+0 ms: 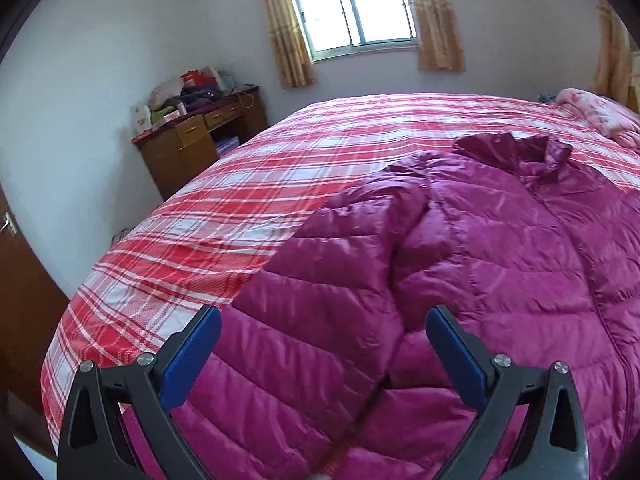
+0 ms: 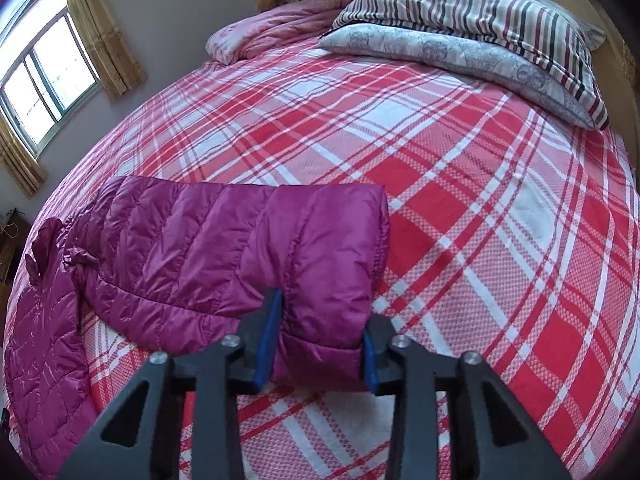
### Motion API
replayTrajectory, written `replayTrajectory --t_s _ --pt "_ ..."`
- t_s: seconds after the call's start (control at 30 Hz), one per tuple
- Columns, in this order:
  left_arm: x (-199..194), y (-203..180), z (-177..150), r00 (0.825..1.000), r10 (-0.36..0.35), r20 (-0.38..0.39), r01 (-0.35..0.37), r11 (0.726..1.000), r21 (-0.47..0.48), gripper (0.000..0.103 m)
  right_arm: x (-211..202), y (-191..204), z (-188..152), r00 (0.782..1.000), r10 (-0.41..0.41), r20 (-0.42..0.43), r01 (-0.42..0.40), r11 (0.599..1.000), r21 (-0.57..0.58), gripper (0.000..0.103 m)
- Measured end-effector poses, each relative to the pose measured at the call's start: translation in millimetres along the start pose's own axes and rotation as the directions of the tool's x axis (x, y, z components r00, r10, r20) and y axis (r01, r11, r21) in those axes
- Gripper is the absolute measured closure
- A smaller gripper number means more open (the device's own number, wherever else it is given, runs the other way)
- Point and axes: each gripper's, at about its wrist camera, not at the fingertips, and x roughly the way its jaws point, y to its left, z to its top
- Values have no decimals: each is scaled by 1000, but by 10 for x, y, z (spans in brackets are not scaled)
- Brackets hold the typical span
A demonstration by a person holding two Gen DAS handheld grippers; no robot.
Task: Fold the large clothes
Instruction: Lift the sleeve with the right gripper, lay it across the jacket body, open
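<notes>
A magenta quilted puffer jacket (image 1: 500, 260) lies front up on the red plaid bed sheet (image 1: 180, 240), collar towards the far side. My left gripper (image 1: 323, 314) hovers open just above the jacket's near sleeve (image 1: 320, 280), with nothing between its blue pads. In the right wrist view the other sleeve (image 2: 240, 240) stretches out from the jacket body (image 2: 36, 340) across the sheet (image 2: 480, 220). My right gripper (image 2: 322, 320) is shut on that sleeve's cuff end, the blue pads pressing both sides of the bunched fabric.
Two pillows (image 2: 480, 32) and a rumpled pink blanket (image 2: 272, 28) lie at the head of the bed. A cluttered wooden desk (image 1: 200, 140) stands beyond the bed's far corner under a curtained window (image 1: 352, 8). A brown door (image 1: 16, 280) is at the left.
</notes>
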Motion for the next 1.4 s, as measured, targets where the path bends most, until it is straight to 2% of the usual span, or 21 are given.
replayTrajectory --t_s 0.13,0.33,0.6,0.8,0.93,1.23,1.4 --pt "59 144 -18 1000 5 -12 -5 1000 -27 1 -68 51 120 999 -34 32 35 999 -29 88" --pt "157 438 9 999 27 -19 -29 996 -86 1 -414 407 344 982 -65 179 89 987 -130 91" --pt "346 983 48 995 86 -53 -95 977 -191 1 -969 1203 339 937 21 349 100 940 -326 91" --pt "368 1178 14 995 78 -64 -91 967 -237 1 -1266 1866 179 915 124 385 78 880 -469 91" --pt "399 1260 -41 995 63 -76 -80 963 -256 1 -1387 2291 15 903 180 390 79 823 -562 91" --pt "439 1405 -155 995 23 -93 -49 954 -296 1 -1453 3041 -398 896 260 359 86 692 -717 92" --pt "436 1465 -154 995 54 -80 -75 954 -290 1 -1403 3379 -670 896 289 338 97 615 -783 92"
